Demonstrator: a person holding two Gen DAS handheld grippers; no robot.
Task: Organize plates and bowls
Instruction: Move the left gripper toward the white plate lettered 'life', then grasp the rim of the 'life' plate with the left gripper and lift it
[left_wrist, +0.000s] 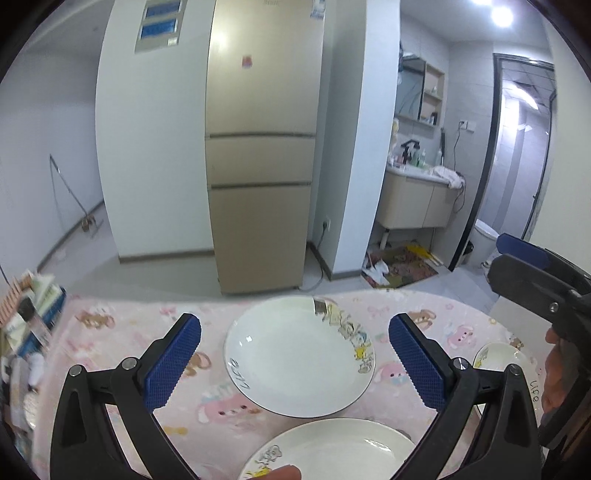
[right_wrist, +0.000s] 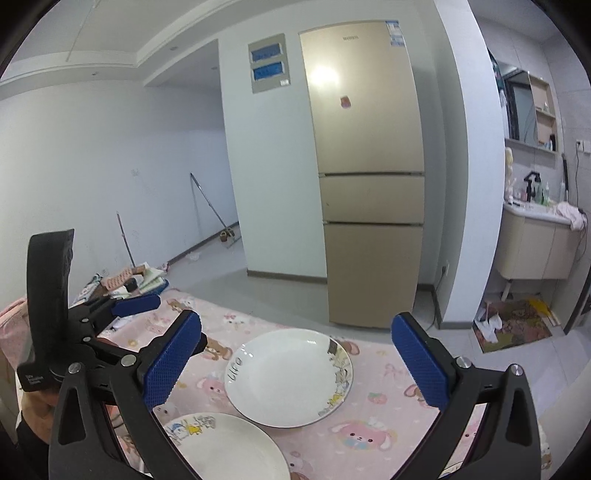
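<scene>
Two white cartoon-printed plates lie on the pink-clothed table (left_wrist: 122, 332). The farther plate (left_wrist: 280, 369) (right_wrist: 288, 376) sits ahead of both grippers. The nearer plate (left_wrist: 332, 450) (right_wrist: 229, 446) is cut off by the lower frame edge. My left gripper (left_wrist: 295, 350) hovers open above the farther plate, with nothing between its blue pads. My right gripper (right_wrist: 295, 365) is open and empty too, aimed at the same plate; in the left wrist view it shows at the far right (left_wrist: 517, 264). A small white bowl (left_wrist: 496, 356) stands on the right, partly hidden by a finger.
Boxes and packets (left_wrist: 29, 317) (right_wrist: 129, 280) crowd the table's left end. The table's far edge runs just behind the farther plate. Beyond it are a gold fridge (left_wrist: 258, 166) (right_wrist: 369, 184) and a washbasin cabinet (left_wrist: 413, 203). A person's hand (left_wrist: 554, 369) holds the right gripper.
</scene>
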